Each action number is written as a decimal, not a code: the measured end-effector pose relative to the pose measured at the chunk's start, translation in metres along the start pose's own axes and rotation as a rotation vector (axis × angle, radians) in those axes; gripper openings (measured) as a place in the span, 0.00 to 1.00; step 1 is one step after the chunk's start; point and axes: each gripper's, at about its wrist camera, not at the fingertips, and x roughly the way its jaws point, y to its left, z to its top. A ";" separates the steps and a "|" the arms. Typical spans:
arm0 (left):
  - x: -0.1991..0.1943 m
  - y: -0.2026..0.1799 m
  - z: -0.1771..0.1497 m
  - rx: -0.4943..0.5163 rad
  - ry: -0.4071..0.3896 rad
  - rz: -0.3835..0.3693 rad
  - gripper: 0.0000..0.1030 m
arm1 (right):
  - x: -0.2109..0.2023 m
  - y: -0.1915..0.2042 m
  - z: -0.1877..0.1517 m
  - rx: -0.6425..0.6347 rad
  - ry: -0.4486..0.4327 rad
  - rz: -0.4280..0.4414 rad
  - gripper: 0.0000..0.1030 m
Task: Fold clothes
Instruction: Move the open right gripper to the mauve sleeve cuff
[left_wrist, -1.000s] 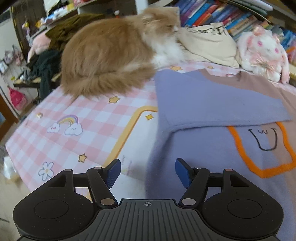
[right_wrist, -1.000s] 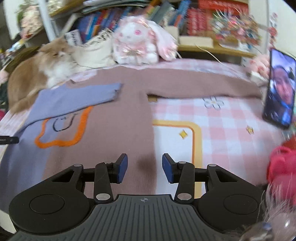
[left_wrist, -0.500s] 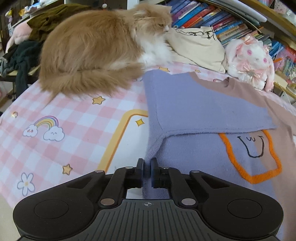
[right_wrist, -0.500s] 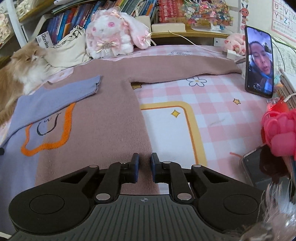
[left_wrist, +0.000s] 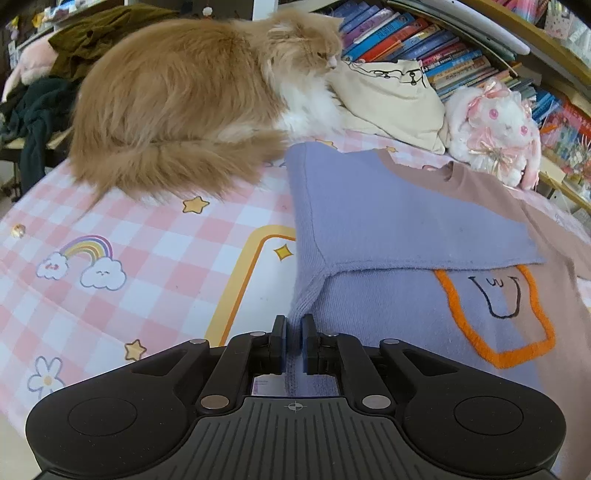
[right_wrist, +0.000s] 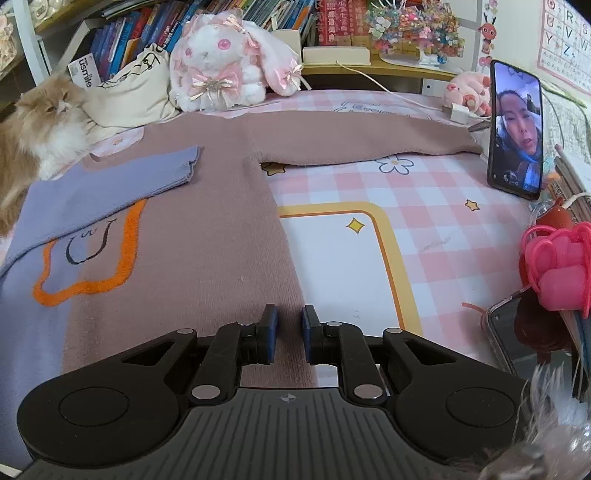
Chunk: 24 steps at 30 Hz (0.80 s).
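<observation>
Both tongs, wide before, now pinch the sweater (left_wrist: 388, 221) hem: left tongs (left_wrist: 294, 343) and right tongs (right_wrist: 289, 334), slackening slightly

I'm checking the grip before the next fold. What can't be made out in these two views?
- Left wrist view: the sweater hem below the left tongs is hidden by the tool's black body.
- Right wrist view: how much knit the right tongs pinch; their jaws are opening around the brown edge.
- Right wrist view: the brown sleeve cuff sits behind the standing phone.
- Both views: the sweater's underside.
</observation>
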 end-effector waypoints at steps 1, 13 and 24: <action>-0.006 -0.004 0.000 -0.001 -0.033 0.008 0.12 | -0.001 -0.001 0.000 0.000 0.001 0.007 0.17; -0.024 -0.078 -0.023 0.126 -0.098 0.070 0.70 | 0.006 -0.037 0.029 -0.045 -0.039 0.064 0.53; -0.040 -0.105 -0.065 0.066 -0.009 0.213 0.79 | 0.057 -0.101 0.077 0.014 -0.048 0.064 0.60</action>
